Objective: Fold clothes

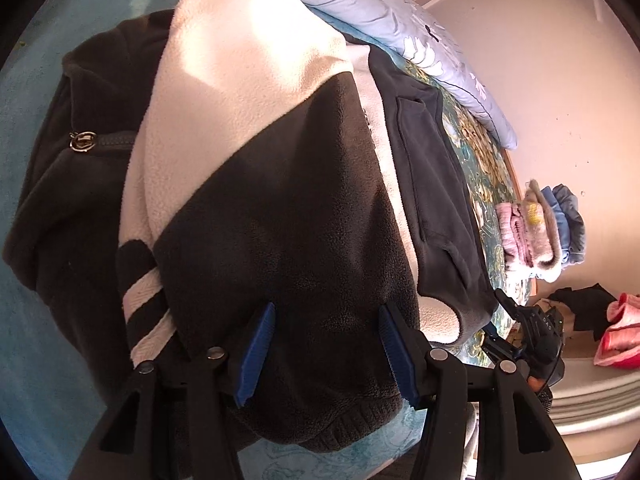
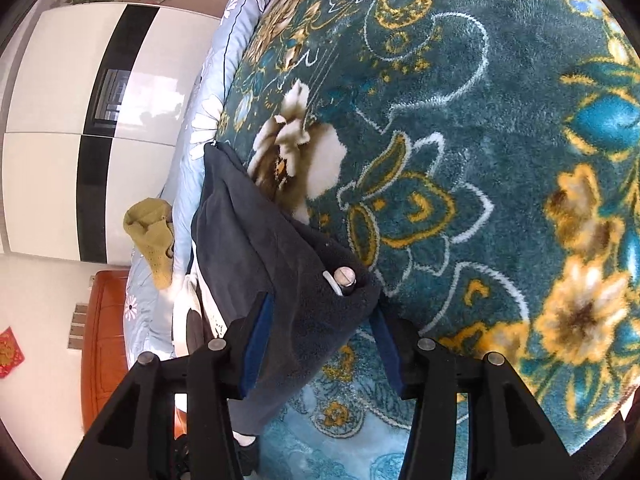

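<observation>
A dark grey and cream fleece jacket [image 1: 248, 152] lies on the bed, a sleeve with striped cuff [image 1: 144, 300] folded across its body. My left gripper [image 1: 324, 344] stands open over the dark lower part near the ribbed hem [image 1: 352, 420], blue pads [image 1: 256, 352] wide apart. My right gripper [image 2: 316, 344] is open with a dark corner of the jacket [image 2: 280, 264] and its zipper pull [image 2: 344, 278] lying between the jaws. The right gripper also shows in the left wrist view [image 1: 532, 336] at the jacket's right edge.
The bed has a teal floral blanket [image 2: 460, 140]. A light blue floral quilt [image 1: 400, 20] lies along the far side. A stack of folded clothes [image 1: 536, 232] sits at the bed's edge. A red garment [image 1: 620, 332] lies beyond. A wardrobe [image 2: 60, 120] stands behind.
</observation>
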A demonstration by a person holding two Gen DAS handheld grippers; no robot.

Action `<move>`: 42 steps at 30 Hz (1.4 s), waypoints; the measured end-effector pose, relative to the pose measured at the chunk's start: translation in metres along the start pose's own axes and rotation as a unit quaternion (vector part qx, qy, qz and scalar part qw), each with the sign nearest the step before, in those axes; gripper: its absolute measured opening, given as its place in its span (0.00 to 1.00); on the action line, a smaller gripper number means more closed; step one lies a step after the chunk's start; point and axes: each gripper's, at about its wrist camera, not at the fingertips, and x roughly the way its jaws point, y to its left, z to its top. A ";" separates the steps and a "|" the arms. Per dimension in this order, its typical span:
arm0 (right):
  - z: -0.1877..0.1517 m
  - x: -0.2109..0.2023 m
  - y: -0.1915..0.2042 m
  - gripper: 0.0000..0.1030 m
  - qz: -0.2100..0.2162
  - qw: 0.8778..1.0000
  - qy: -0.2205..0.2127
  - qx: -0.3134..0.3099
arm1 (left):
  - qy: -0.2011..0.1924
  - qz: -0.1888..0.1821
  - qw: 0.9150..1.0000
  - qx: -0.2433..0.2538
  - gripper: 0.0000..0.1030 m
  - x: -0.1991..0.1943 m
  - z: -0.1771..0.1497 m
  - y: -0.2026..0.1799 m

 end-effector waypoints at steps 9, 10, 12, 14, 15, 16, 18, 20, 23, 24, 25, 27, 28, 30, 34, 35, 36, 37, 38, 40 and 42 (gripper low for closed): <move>0.007 -0.005 0.103 0.17 0.029 0.993 -0.013 -0.118 | 0.000 0.002 1.000 0.006 0.58 0.020 0.002 -0.011; 0.006 -0.004 0.126 0.17 0.033 0.988 -0.010 -0.147 | -0.001 -0.003 1.000 0.002 0.58 0.018 0.003 -0.010; -0.002 0.002 0.168 0.16 0.059 0.980 0.004 -0.192 | -0.005 -0.022 1.000 -0.016 0.58 0.009 0.004 -0.004; -0.020 0.009 0.209 0.16 0.080 0.967 0.020 -0.241 | -0.017 -0.041 0.998 -0.040 0.58 -0.004 0.004 0.007; -0.030 0.014 0.228 0.16 0.090 0.960 0.030 -0.265 | -0.025 -0.050 0.997 -0.053 0.58 -0.012 0.004 0.013; -0.044 0.019 0.247 0.16 0.104 0.951 0.043 -0.288 | -0.034 -0.058 0.996 -0.063 0.58 -0.020 0.004 0.019; -0.079 0.029 0.285 0.16 0.135 0.926 0.075 -0.345 | -0.058 -0.067 0.993 -0.078 0.58 -0.039 0.005 0.032; -0.122 0.039 0.314 0.16 0.177 0.894 0.121 -0.393 | -0.084 -0.066 0.990 -0.087 0.58 -0.059 0.006 0.044; -0.191 0.060 0.332 0.16 0.201 0.844 0.194 -0.459 | -0.119 -0.063 0.985 -0.106 0.59 -0.083 0.008 0.064; -0.207 0.072 0.326 0.16 0.192 0.838 0.215 -0.464 | -0.128 -0.061 0.983 -0.115 0.59 -0.088 0.008 0.072; -0.224 0.084 0.320 0.16 0.182 0.831 0.236 -0.469 | -0.133 -0.061 0.981 -0.126 0.59 -0.092 0.008 0.080; -0.244 0.102 0.308 0.16 0.165 0.826 0.265 -0.469 | -0.141 -0.062 0.977 -0.146 0.60 -0.097 0.007 0.095; -0.247 0.109 0.302 0.16 0.157 0.827 0.273 -0.465 | -0.144 -0.061 0.975 -0.155 0.60 -0.099 0.008 0.102; -0.253 0.122 0.290 0.16 0.142 0.830 0.288 -0.457 | -0.147 -0.051 0.974 -0.163 0.60 -0.100 0.012 0.110; -0.264 0.148 0.265 0.16 0.112 0.833 0.319 -0.439 | -0.157 -0.018 0.980 -0.117 0.60 -0.105 0.037 0.101; -0.267 0.155 0.259 0.16 0.105 0.833 0.326 -0.434 | -0.160 -0.012 0.982 -0.099 0.60 -0.106 0.048 0.095; -0.270 0.161 0.253 0.16 0.097 0.834 0.334 -0.429 | -0.163 -0.008 0.983 -0.078 0.60 -0.106 0.062 0.088; -0.273 0.168 0.246 0.16 0.090 0.834 0.341 -0.425 | -0.163 -0.005 0.985 -0.052 0.60 -0.103 0.080 0.079; -0.273 0.168 0.246 0.16 0.090 0.835 0.342 -0.423 | -0.162 -0.002 0.987 -0.024 0.61 -0.099 0.100 0.071; -0.272 0.169 0.245 0.16 0.092 0.836 0.342 -0.418 | -0.144 0.008 0.989 0.024 0.62 -0.086 0.137 0.059; -0.271 0.171 0.243 0.16 0.092 0.838 0.343 -0.414 | -0.121 0.022 0.991 0.059 0.62 -0.070 0.173 0.050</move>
